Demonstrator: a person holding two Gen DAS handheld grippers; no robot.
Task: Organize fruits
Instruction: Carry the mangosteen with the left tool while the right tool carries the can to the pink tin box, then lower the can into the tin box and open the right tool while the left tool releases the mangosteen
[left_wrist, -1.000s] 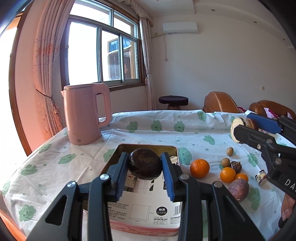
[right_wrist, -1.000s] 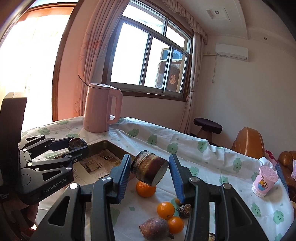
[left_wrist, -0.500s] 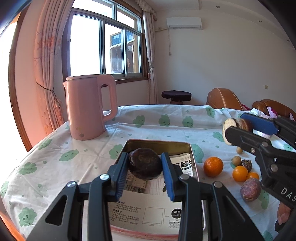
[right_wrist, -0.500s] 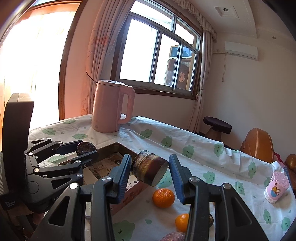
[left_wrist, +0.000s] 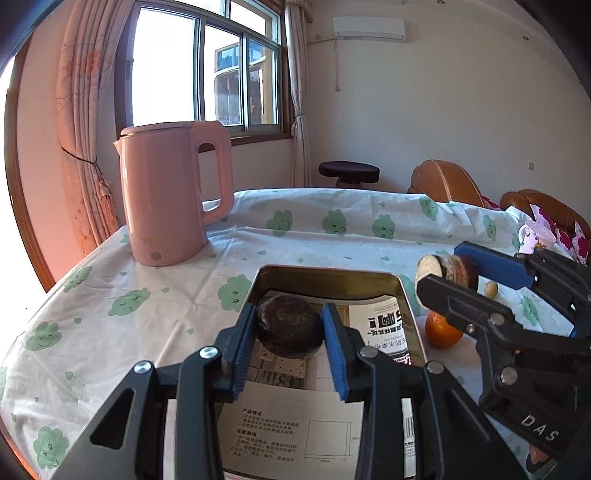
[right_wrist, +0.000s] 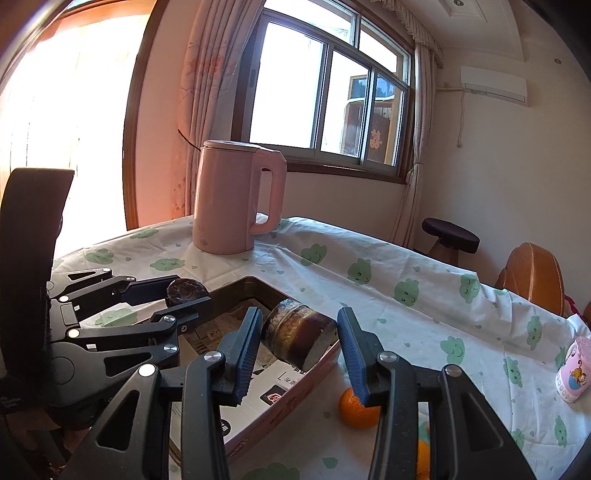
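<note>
My left gripper (left_wrist: 290, 332) is shut on a dark round fruit (left_wrist: 288, 326), held over the paper-lined metal box (left_wrist: 325, 274). My right gripper (right_wrist: 300, 341) is shut on a brown cut fruit piece (right_wrist: 295, 338) with a pale cut face, above the box's right edge (right_wrist: 295, 393). From the left wrist view the right gripper (left_wrist: 448, 275) and its fruit piece (left_wrist: 445, 266) hang just right of the box. In the right wrist view the left gripper (right_wrist: 186, 297) with the dark fruit (right_wrist: 184, 291) is at the left. An orange (left_wrist: 441, 330) (right_wrist: 356, 408) lies beside the box.
A pink kettle (left_wrist: 173, 192) (right_wrist: 232, 199) stands behind the box on the cloud-print tablecloth (left_wrist: 147, 295). A small pale fruit (left_wrist: 490, 288) and a pink cup (right_wrist: 574, 373) sit to the right. Beyond the table are a stool (left_wrist: 349, 173) and brown armchairs (left_wrist: 443, 182).
Both grippers have moved forward and slightly down towards the box and kettle, each keeping its fruit. The loose fruits on the right have mostly slid out of view.
</note>
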